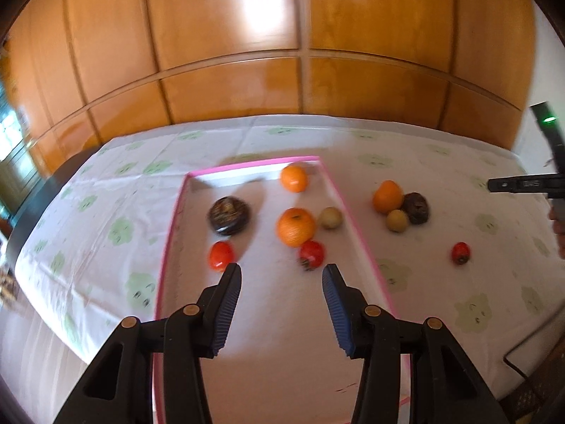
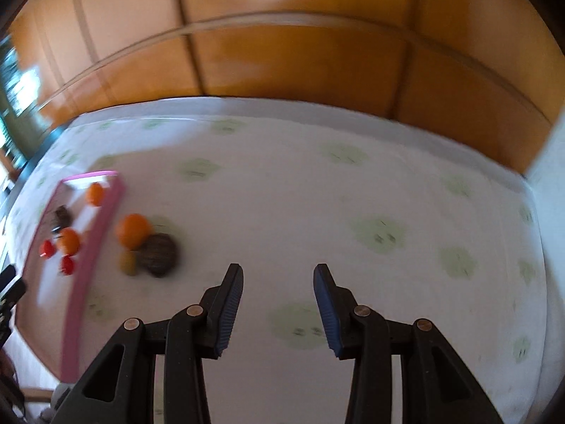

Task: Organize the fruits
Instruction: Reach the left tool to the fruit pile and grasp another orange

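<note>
A pink-rimmed white tray (image 1: pixel 348 208) lies on the table and holds two oranges (image 1: pixel 295 227), two red fruits (image 1: pixel 221 255), a dark brown fruit (image 1: pixel 229 215) and a pale yellow fruit (image 1: pixel 330 217). My left gripper (image 1: pixel 281 272) is open and empty above the tray's near part. On the cloth right of the tray lie an orange (image 1: pixel 387 196), a dark fruit (image 1: pixel 417 207), a yellow fruit (image 1: pixel 397 220) and a red fruit (image 1: pixel 460 252). My right gripper (image 2: pixel 278 272) is open and empty over bare cloth, right of that cluster (image 2: pixel 157 254). The tray (image 2: pixel 88 258) shows at the left of the right wrist view.
The table wears a white cloth with green prints (image 2: pixel 381 236). Wooden cabinet panels (image 1: pixel 282 81) stand behind it. The right gripper's black body (image 1: pixel 529 183) shows at the right edge of the left wrist view. A dark cable (image 1: pixel 519 367) lies off the table's near right corner.
</note>
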A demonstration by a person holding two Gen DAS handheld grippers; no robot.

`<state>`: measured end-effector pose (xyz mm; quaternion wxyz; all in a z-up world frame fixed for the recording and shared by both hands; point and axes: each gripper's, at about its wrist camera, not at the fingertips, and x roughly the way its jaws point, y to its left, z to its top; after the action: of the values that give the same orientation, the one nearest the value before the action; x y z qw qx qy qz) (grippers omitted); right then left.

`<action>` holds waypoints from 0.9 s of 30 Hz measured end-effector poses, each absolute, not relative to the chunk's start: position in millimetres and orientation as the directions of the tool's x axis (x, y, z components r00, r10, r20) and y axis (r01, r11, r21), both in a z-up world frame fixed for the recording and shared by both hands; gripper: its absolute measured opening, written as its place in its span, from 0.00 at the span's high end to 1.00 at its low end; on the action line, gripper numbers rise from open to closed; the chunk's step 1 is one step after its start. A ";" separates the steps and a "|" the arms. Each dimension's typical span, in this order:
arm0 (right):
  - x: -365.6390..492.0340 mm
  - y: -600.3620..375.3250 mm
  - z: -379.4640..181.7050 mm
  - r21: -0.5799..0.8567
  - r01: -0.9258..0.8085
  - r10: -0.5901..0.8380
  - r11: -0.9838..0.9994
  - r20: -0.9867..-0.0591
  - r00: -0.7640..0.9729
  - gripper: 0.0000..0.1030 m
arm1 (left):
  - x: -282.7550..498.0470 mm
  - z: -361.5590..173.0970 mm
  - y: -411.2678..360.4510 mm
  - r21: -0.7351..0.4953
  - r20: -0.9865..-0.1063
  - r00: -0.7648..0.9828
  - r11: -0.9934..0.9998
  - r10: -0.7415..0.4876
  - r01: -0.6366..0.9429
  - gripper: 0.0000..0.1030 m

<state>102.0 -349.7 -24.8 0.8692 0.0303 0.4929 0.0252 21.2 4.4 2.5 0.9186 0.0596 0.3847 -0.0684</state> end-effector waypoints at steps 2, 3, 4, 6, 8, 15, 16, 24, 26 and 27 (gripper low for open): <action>104.8 -362.7 -35.8 0.099 0.045 0.066 0.994 -0.878 0.475 0.59 | 24.6 4.7 -5.5 0.050 -0.722 0.682 0.974 -0.116 0.219 0.57; 106.1 -366.9 -37.9 0.104 0.058 0.064 0.993 -0.881 0.468 0.59 | 27.2 5.5 -10.2 0.042 -0.729 0.671 0.969 -0.136 0.242 0.58; 107.5 -370.3 -38.3 0.111 0.070 0.066 0.991 -0.882 0.468 0.59 | 30.6 6.1 -17.2 0.028 -0.739 0.654 0.962 -0.163 0.271 0.61; 108.0 -373.0 -37.5 0.121 0.075 0.072 0.990 -0.880 0.469 0.59 | 36.6 8.0 -27.7 0.005 -0.748 0.632 0.950 -0.203 0.312 0.64; 107.6 -373.3 -35.1 0.136 0.072 0.086 0.988 -0.876 0.475 0.59 | 44.9 8.7 -36.3 -0.020 -0.760 0.606 0.942 -0.233 0.336 0.66; 105.3 -370.0 -26.8 0.169 0.040 0.128 0.985 -0.861 0.493 0.59 | 90.8 3.9 -74.3 -0.012 -0.799 0.544 0.911 -0.256 0.412 0.66; 105.4 -370.3 -25.4 0.172 0.040 0.131 0.984 -0.859 0.495 0.59 | 98.9 1.9 -81.7 -0.001 -0.805 0.537 0.905 -0.253 0.425 0.66; 109.4 -369.2 -20.2 0.204 0.038 0.158 0.978 -0.850 0.503 0.59 | 143.1 -16.2 -113.9 0.013 -0.843 0.478 0.878 -0.248 0.479 0.66; 110.1 -369.2 -19.4 0.209 0.037 0.163 0.977 -0.848 0.504 0.59 | 153.3 -22.2 -119.5 0.010 -0.853 0.462 0.878 -0.242 0.478 0.66; 110.4 -369.1 -19.3 0.210 0.035 0.165 0.977 -0.848 0.505 0.59 | 157.1 -25.1 -121.2 0.003 -0.858 0.451 0.877 -0.244 0.480 0.66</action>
<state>110.4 -369.1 -19.3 0.8615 0.1003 0.4963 0.0377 157.1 -121.2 -25.1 0.8428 0.1232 0.4779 -0.2147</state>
